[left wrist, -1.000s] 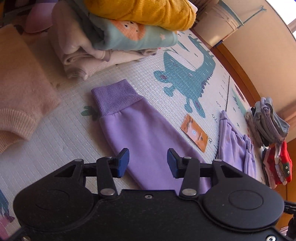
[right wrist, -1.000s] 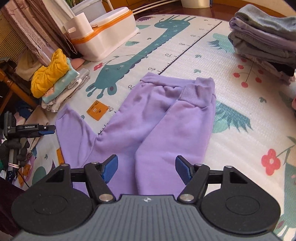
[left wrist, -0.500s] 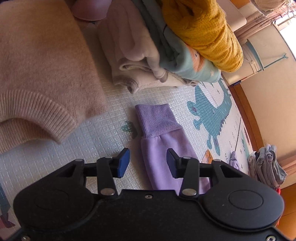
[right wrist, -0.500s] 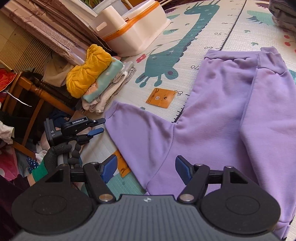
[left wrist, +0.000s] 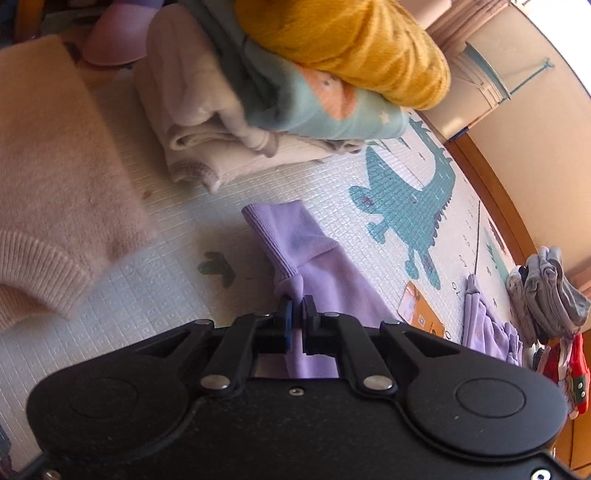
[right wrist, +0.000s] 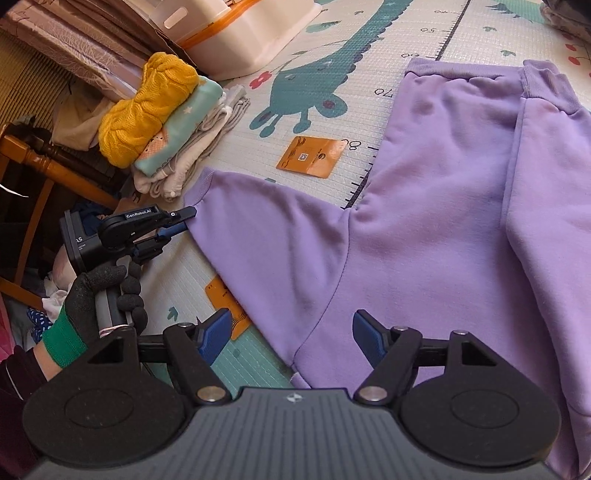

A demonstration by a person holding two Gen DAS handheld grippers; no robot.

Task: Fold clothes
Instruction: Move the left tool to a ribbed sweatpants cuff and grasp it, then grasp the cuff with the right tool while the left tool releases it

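Purple sweatpants point(right wrist: 436, 206) lie spread on the play mat, one leg stretched left with its ribbed cuff point(left wrist: 284, 232) near the folded pile. My left gripper point(left wrist: 295, 314) is shut on that leg's edge just behind the cuff; the cloth is bunched and lifted at the pinch. It also shows in the right wrist view point(right wrist: 181, 221) at the cuff. My right gripper point(right wrist: 291, 332) is open and empty, low over the crotch and lower edge of the pants.
A folded pile with a yellow knit point(left wrist: 354, 44) on top stands just beyond the cuff. A beige sweater point(left wrist: 55, 177) lies left. Orange cards point(right wrist: 312, 157) lie on the mat. A white bin point(right wrist: 251, 33) stands behind. Another folded pile point(left wrist: 546, 291) is far right.
My left gripper has shut on the leg near the cuff, bunching the cloth; it was open before. My right gripper has moved down and left along the pants, still open.
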